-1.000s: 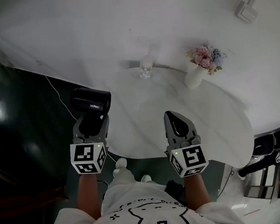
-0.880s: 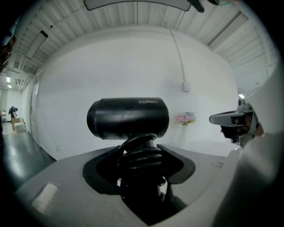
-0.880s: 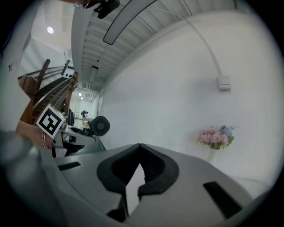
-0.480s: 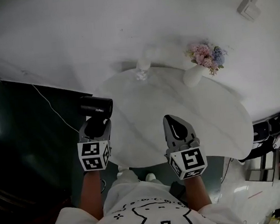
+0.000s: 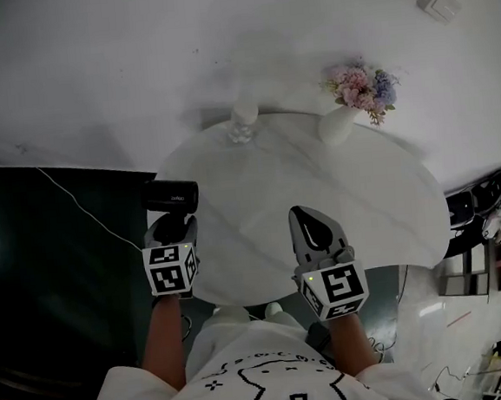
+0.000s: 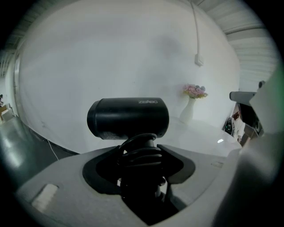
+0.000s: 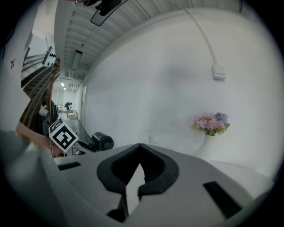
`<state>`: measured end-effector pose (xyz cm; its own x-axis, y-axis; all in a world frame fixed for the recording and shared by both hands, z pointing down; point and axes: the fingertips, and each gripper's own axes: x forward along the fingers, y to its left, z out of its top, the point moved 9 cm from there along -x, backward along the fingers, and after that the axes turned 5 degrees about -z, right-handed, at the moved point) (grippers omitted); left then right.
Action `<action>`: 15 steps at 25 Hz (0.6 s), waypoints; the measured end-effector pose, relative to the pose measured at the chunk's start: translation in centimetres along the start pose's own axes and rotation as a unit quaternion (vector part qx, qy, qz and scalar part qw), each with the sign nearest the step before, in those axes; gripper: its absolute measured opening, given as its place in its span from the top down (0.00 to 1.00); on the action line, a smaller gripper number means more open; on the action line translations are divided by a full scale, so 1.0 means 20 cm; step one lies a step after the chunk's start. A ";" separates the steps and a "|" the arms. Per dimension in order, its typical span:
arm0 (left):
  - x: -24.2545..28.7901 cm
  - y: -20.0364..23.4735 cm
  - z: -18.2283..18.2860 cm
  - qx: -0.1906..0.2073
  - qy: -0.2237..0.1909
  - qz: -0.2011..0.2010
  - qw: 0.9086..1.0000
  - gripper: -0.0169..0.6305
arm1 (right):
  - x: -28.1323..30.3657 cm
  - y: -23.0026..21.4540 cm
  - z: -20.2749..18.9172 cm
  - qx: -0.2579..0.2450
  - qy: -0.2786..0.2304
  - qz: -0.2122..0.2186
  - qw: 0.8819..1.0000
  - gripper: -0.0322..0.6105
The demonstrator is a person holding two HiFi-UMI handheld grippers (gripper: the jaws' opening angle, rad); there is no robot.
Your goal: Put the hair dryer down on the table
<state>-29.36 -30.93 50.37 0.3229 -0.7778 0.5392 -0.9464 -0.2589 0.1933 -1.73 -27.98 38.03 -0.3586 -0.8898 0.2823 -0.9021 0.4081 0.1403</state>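
Squarely within the left tool (image 5: 171, 224), hair dryer (image 5: 171, 196) handle, barrel above.

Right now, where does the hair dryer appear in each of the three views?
Head view: the hair dryer is left of centre, near the left edge of the table, held in the left hand-held gripper.
Left gripper view: the hair dryer is in the centre, its handle between the jaws.
Right gripper view: the hair dryer is small, left of centre.
Shared landmark: the vase of flowers.
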 end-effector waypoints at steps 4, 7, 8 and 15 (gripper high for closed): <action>0.11 0.04 -0.02 -0.010 0.032 -0.010 0.999 0.59 | 0.04 0.01 -0.02 0.000 0.016 -0.004 1.000 0.95; 0.19 0.06 -0.04 -0.014 0.054 -0.013 0.998 0.59 | 0.08 0.02 -0.05 0.003 0.026 -0.003 1.000 0.95; 0.21 0.07 -0.04 -0.015 0.059 -0.013 0.998 0.59 | 0.09 0.02 -0.05 0.003 0.028 -0.003 1.000 0.95; 0.32 0.07 -0.06 -0.025 0.094 -0.009 0.995 0.59 | 0.15 0.00 -0.06 0.009 0.041 0.001 0.999 0.95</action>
<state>-28.63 -35.54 55.12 0.3399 -0.6507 0.6790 -0.9404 -0.2381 0.2426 -2.49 -30.48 39.96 -0.3409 -0.8685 0.3599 -0.9056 0.4062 0.1224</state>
